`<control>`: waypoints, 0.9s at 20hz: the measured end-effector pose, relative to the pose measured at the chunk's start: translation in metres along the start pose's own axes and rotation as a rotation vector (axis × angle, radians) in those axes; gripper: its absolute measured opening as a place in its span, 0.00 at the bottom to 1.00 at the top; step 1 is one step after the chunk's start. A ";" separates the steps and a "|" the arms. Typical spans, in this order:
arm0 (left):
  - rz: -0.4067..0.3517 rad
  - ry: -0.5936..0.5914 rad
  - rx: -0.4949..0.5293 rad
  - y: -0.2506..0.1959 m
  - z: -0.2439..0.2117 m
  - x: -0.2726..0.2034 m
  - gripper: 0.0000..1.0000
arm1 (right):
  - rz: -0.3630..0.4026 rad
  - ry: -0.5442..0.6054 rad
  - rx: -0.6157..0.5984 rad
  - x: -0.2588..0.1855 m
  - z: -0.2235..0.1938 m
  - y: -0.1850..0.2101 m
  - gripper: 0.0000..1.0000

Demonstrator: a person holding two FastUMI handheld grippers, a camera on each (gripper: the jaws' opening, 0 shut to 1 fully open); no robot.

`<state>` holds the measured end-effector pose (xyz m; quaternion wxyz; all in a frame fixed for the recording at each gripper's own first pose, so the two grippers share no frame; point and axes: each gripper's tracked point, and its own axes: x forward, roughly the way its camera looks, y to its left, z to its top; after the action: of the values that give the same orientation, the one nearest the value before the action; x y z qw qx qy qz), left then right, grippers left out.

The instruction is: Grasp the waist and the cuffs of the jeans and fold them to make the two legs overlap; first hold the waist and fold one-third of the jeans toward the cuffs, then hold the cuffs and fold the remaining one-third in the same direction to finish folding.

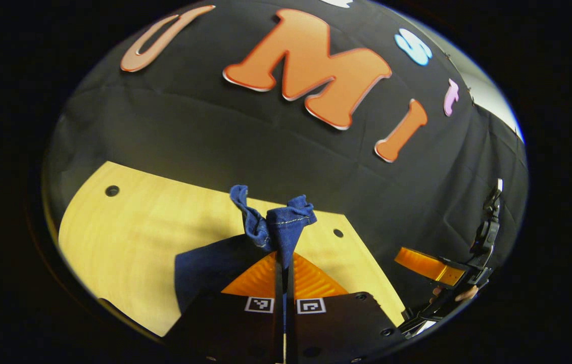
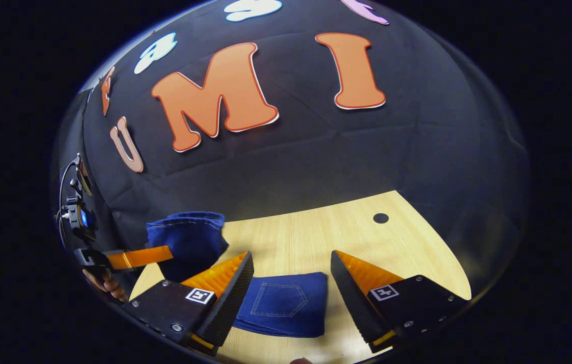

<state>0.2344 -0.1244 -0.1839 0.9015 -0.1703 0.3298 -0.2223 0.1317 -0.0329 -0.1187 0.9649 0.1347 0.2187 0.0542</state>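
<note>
The dark blue jeans [image 2: 283, 303] lie folded on the wooden table [image 2: 367, 242], a back pocket facing up. My right gripper [image 2: 291, 270] stands open just above this folded part, one finger on each side of it, touching nothing. My left gripper [image 1: 285, 255] is shut on a bunched, hemmed end of the jeans [image 1: 286, 217], which looks like the cuffs, and holds it above the table. From the right gripper view that lifted end [image 2: 187, 237] hangs at the left from the left gripper [image 2: 139, 258]. The right gripper [image 1: 430, 265] shows far right in the left gripper view.
The light table [image 1: 129, 227] has small round holes [image 1: 112, 190] [image 2: 380, 218] near its far corners. The booth's black cloth wall runs close behind it. A hand [image 2: 106, 283] holds the left gripper at the table's left edge.
</note>
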 end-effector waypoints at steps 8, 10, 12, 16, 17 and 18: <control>0.016 0.227 0.178 -0.058 -0.089 0.055 0.02 | -0.025 0.019 0.015 -0.003 -0.006 -0.037 0.96; -0.045 0.258 0.212 -0.078 -0.097 0.043 0.07 | -0.025 0.022 0.021 -0.004 -0.006 -0.044 0.96; -0.104 0.218 0.263 -0.098 -0.094 0.037 0.35 | -0.024 0.018 0.024 -0.003 -0.004 -0.048 0.96; -0.063 0.092 0.375 -0.094 -0.059 0.020 0.71 | -0.027 -0.023 0.021 -0.004 0.008 -0.048 0.96; -0.058 0.064 0.372 -0.092 -0.051 0.015 0.74 | -0.027 -0.042 0.009 -0.005 0.014 -0.045 0.96; -0.032 0.020 0.370 -0.087 -0.038 0.009 0.82 | -0.021 -0.062 -0.010 -0.007 0.020 -0.039 0.96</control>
<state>0.1904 -0.2084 -0.1771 0.9106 -0.0045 0.2893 -0.2950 0.1361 -0.0760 -0.1102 0.9724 0.1292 0.1900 0.0408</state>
